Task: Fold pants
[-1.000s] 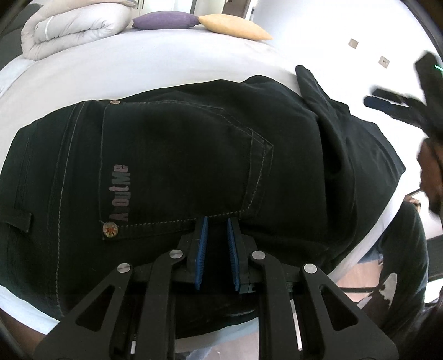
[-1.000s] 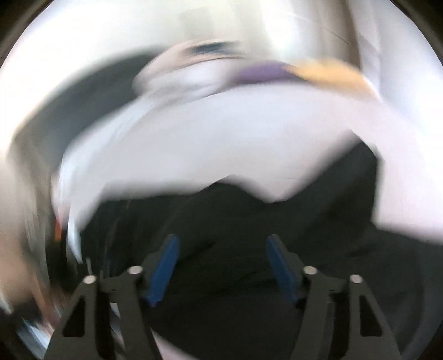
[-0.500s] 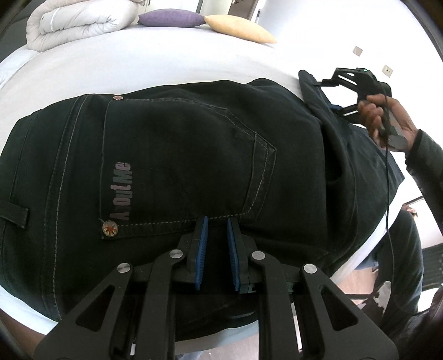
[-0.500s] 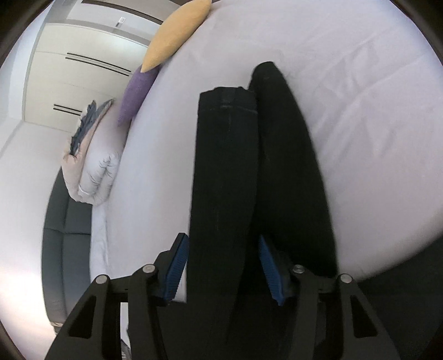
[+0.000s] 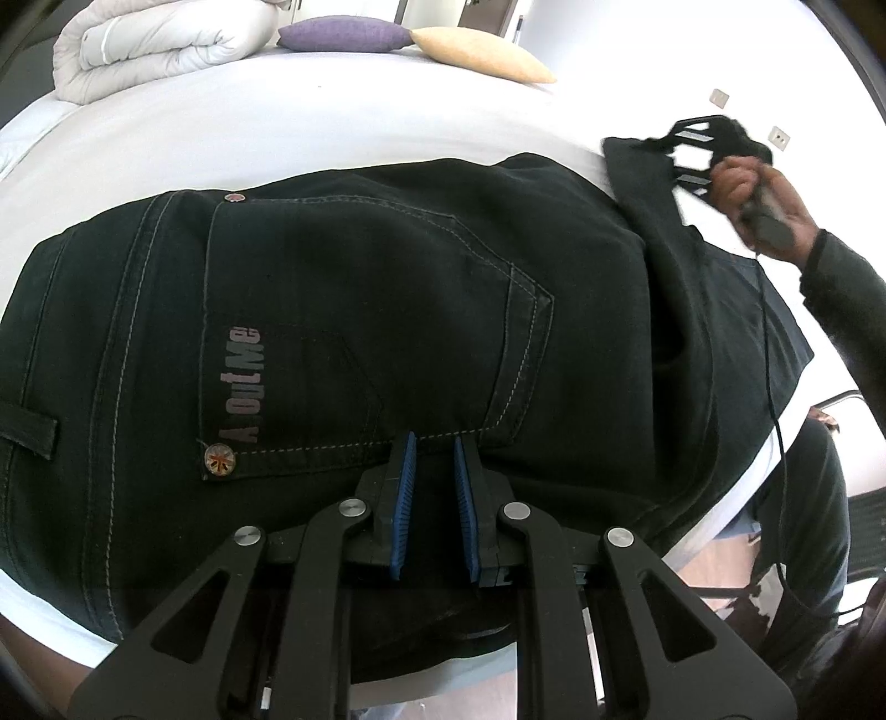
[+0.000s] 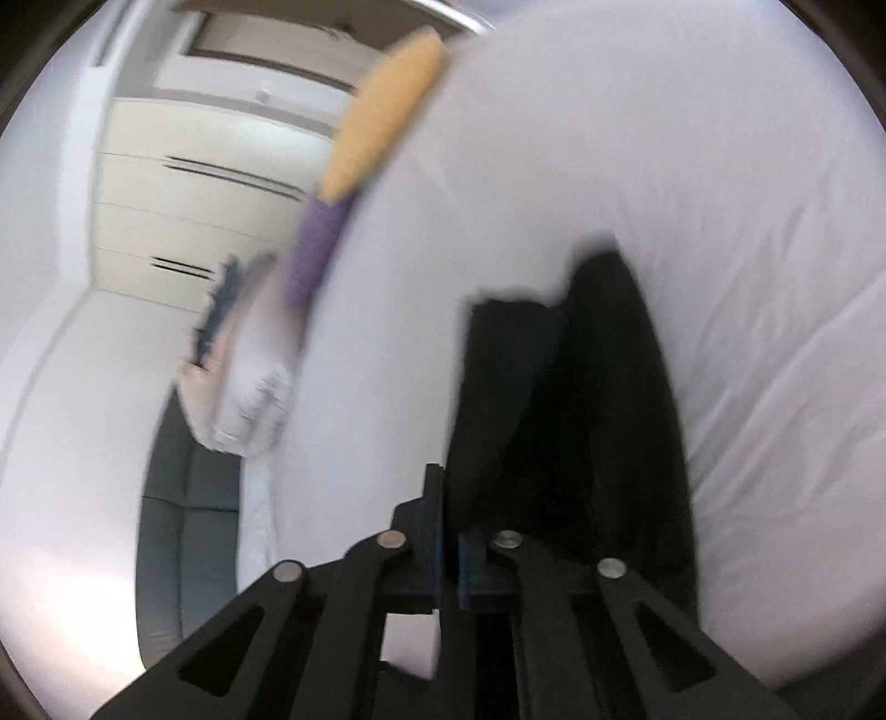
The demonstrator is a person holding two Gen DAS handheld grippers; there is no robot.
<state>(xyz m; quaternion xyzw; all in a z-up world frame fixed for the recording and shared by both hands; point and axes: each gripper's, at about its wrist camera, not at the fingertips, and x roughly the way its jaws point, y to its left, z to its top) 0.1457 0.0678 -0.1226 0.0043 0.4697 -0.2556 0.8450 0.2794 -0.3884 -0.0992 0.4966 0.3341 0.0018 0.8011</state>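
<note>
Black pants (image 5: 354, 332) lie on the white bed (image 5: 277, 127), back pocket up, waist to the left. My left gripper (image 5: 432, 459) is nearly shut, pads a small gap apart, pressing down on the seat below the pocket. In the right wrist view my right gripper (image 6: 449, 559) is shut on the edge of a black pant leg (image 6: 498, 421), and both legs (image 6: 620, 421) stretch away over the bed. The right gripper also shows in the left wrist view (image 5: 692, 149), lifting the leg fabric at the far right.
A rolled white duvet (image 5: 160, 44), a purple cushion (image 5: 343, 34) and a yellow cushion (image 5: 482, 55) lie at the bed's far end. The bed's near edge is just under my left gripper. A dark sofa (image 6: 183, 554) stands left of the bed.
My right gripper swung to the pant legs, then closed from wide open onto the edge of one leg and lifted it. My left gripper stayed put.
</note>
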